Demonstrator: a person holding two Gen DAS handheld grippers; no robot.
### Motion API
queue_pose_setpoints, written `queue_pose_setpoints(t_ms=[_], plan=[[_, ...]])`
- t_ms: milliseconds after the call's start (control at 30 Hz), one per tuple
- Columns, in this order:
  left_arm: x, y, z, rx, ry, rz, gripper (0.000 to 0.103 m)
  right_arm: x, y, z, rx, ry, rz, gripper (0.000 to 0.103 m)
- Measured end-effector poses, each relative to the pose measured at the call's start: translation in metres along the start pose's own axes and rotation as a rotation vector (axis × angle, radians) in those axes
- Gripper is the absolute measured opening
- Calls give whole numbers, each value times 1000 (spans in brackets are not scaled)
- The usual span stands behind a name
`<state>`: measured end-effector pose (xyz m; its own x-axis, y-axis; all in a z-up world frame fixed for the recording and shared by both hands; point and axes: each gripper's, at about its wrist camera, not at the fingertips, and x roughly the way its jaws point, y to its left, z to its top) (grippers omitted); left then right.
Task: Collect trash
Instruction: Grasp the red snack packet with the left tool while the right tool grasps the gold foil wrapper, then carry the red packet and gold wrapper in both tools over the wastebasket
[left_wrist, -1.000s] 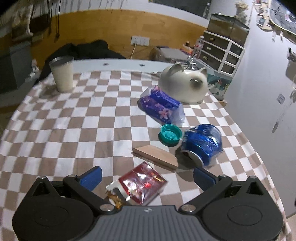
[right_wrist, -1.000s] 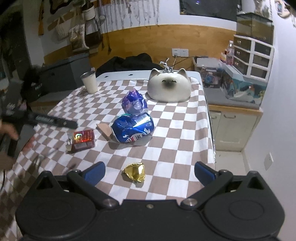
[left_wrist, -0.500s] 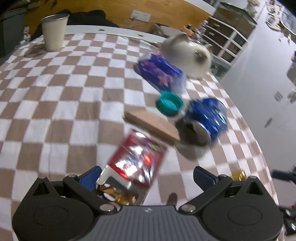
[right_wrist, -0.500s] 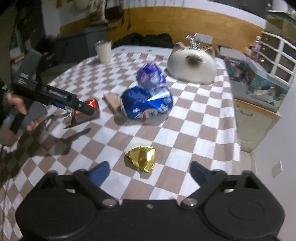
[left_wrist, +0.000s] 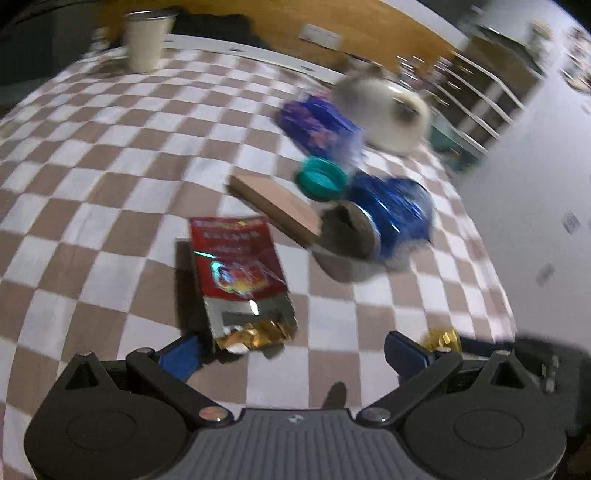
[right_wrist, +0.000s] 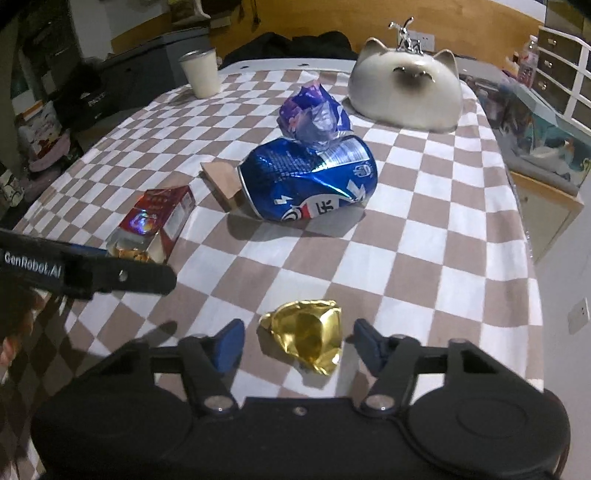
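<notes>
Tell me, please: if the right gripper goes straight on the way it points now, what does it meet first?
Most likely the crumpled gold foil wrapper, lying between the closing jaws of the right gripper, not yet pinched. The crushed blue can lies farther on.

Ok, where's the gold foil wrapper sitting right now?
In the right wrist view the gold foil wrapper lies on the checkered tablecloth, between the closing fingers of the right gripper, nearer than the crushed blue can.
</notes>
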<state>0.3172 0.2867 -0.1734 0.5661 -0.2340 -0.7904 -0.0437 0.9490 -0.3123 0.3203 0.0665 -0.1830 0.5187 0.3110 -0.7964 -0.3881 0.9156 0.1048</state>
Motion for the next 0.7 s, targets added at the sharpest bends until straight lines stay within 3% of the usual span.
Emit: queue_pose_setpoints(t_ms=[100, 333, 400, 633, 700], plan=[[4, -3, 10, -55, -25, 50, 99, 6, 3, 1, 5, -4, -22, 51], [21, -11, 27, -57, -39, 170, 84, 2, 1, -5, 0, -16, 10, 51], [21, -10, 29, -62, -75, 198, 81, -2, 0, -7, 3, -11, 15, 51], [24, -7, 37, -25, -70, 209, 80, -14, -1, -18, 16, -5, 24, 51], [29, -6, 41, 11, -50, 213, 74, -17, -3, -19, 24, -4, 29, 51]])
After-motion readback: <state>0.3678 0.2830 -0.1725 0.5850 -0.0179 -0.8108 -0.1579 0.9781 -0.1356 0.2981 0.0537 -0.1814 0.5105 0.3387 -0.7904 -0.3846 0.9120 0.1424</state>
